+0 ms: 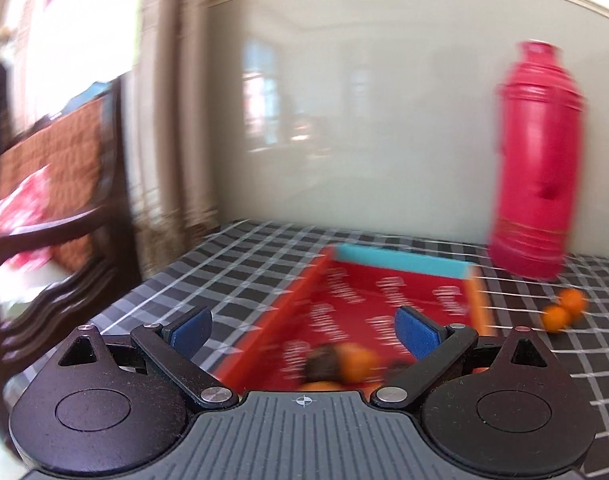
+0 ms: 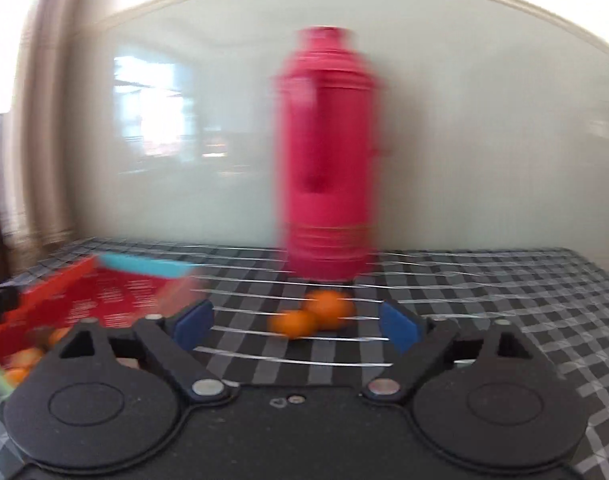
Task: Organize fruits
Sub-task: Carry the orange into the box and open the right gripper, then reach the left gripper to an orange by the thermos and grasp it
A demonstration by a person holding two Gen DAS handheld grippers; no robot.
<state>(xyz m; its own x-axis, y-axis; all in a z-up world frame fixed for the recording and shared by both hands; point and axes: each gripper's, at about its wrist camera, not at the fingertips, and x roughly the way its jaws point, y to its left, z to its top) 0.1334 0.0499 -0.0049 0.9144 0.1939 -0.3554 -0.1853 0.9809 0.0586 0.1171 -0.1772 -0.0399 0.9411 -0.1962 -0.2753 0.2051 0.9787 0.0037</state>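
While both my right gripper (image 2: 296,326) and left gripper (image 1: 304,330) gape empty, two small oranges (image 2: 312,314) sit touching on the checked cloth (image 2: 484,292) before the pink flask (image 2: 328,152); light, round, likely to roll, best pinched across the middle.

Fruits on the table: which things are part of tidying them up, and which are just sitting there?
Part of the job:
- two oranges on the checked cloth
- red tray with fruit already in it
- right hand-held gripper, open, facing the two oranges
- left hand-held gripper, open over the tray

Just sitting there:
- pink flask
- wooden chair
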